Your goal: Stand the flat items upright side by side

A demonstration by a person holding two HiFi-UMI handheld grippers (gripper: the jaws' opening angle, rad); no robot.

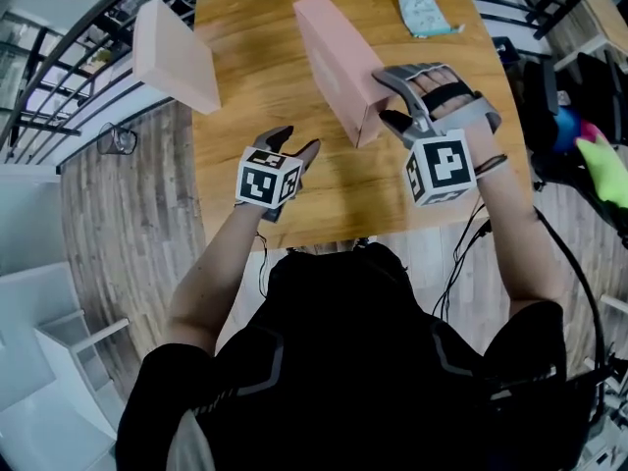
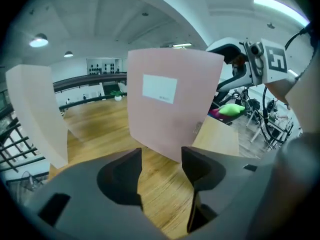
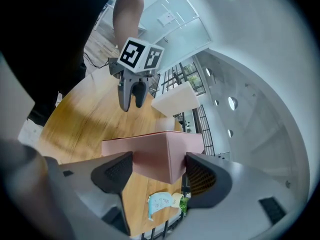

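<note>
Two flat pink boxes stand upright on the wooden table (image 1: 245, 27). One box (image 1: 175, 55) is at the table's left edge, seen as the pale slab (image 2: 35, 114) in the left gripper view. The other pink box (image 1: 339, 67) stands mid-table, its white label facing the left gripper (image 2: 172, 104). My right gripper (image 1: 386, 96) is shut on this box's near end, pads pressing both faces (image 3: 159, 161). My left gripper (image 1: 296, 143) hovers over the table's near part, open with nothing between its fingers (image 2: 161, 156), short of the middle box.
A pale blue pouch (image 1: 424, 13) lies at the table's far right. Black railings (image 1: 59, 57) run past the left side. A black bag and a green object (image 1: 603, 165) sit off the right edge. The table's front edge is just below the grippers.
</note>
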